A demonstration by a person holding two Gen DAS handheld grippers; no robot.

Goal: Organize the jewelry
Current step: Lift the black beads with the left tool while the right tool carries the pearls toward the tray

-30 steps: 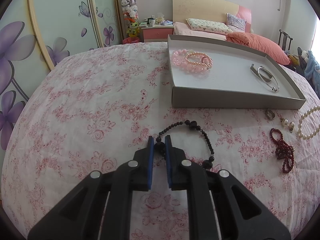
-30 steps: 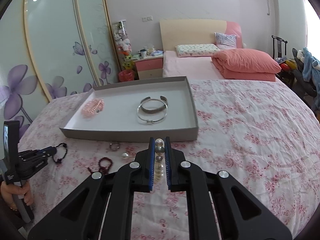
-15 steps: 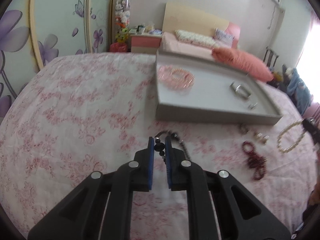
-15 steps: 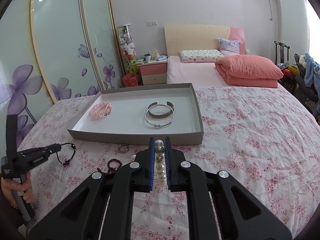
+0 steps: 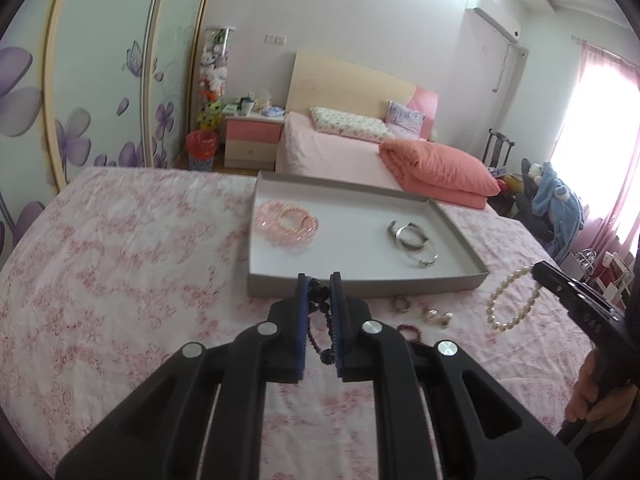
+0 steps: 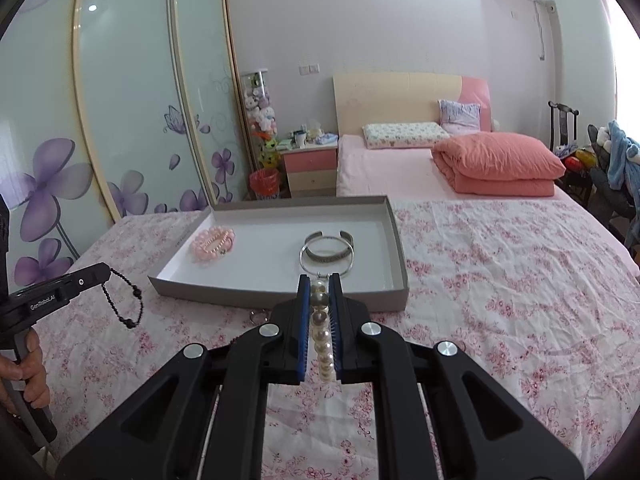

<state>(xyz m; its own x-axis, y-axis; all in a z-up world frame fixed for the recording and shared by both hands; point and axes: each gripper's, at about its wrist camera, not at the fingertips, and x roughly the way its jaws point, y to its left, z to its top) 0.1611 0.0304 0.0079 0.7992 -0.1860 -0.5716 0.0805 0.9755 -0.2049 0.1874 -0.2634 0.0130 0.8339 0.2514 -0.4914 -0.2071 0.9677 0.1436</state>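
Note:
My left gripper (image 5: 319, 280) is shut on a black bead bracelet (image 5: 320, 312), which dangles off the bed between its blue pads; from the right wrist view that bracelet (image 6: 124, 300) hangs as a loop under the left gripper (image 6: 105, 270). My right gripper (image 6: 319, 280) is shut on a white pearl bracelet (image 6: 322, 340), which hangs as a ring (image 5: 512, 304) in the left wrist view. Both hover in front of the grey tray (image 5: 360, 286), which holds pink bead bracelets (image 5: 288, 222) and silver bangles (image 5: 412, 240).
On the floral bedspread in front of the tray lie a ring (image 5: 400, 304), pearl earrings (image 5: 436, 316) and a dark red bead bracelet (image 5: 408, 332). Pillows and a folded orange quilt (image 6: 496, 164) lie beyond the tray. A hand (image 5: 592, 392) grips the right handle.
The left gripper has risen and tilted up, lifting the black bracelet off the bedspread. The right gripper with the pearls has also risen slightly.

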